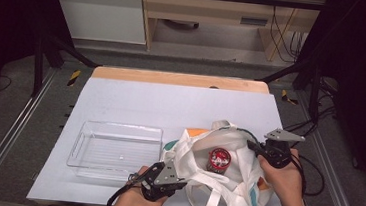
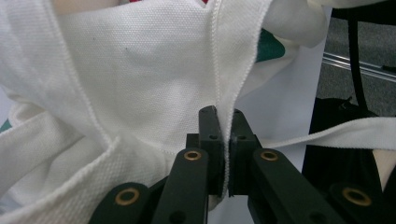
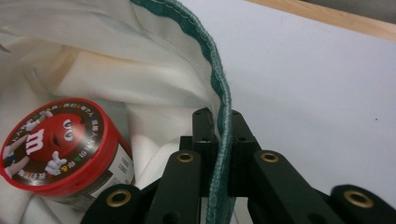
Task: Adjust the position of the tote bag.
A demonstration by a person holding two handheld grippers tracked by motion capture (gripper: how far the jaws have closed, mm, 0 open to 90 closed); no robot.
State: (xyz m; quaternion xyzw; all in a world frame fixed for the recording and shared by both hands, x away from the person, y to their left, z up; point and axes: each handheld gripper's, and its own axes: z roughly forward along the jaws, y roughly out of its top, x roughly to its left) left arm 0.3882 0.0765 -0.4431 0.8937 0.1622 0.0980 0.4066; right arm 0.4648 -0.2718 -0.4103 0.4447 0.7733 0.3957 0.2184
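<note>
A white bag (image 1: 225, 167) lies at the desk's (image 1: 135, 104) near right, mouth held wide. Left tongs (image 2: 223, 135) are clamped on its white hem; right tongs (image 3: 223, 135) are clamped on its green-edged rim. Inside sits a red-lidded tub (image 3: 56, 149) showing the red M&M's character and a white "m". A clear tray (image 1: 116, 150) lies left of the bag.
</note>
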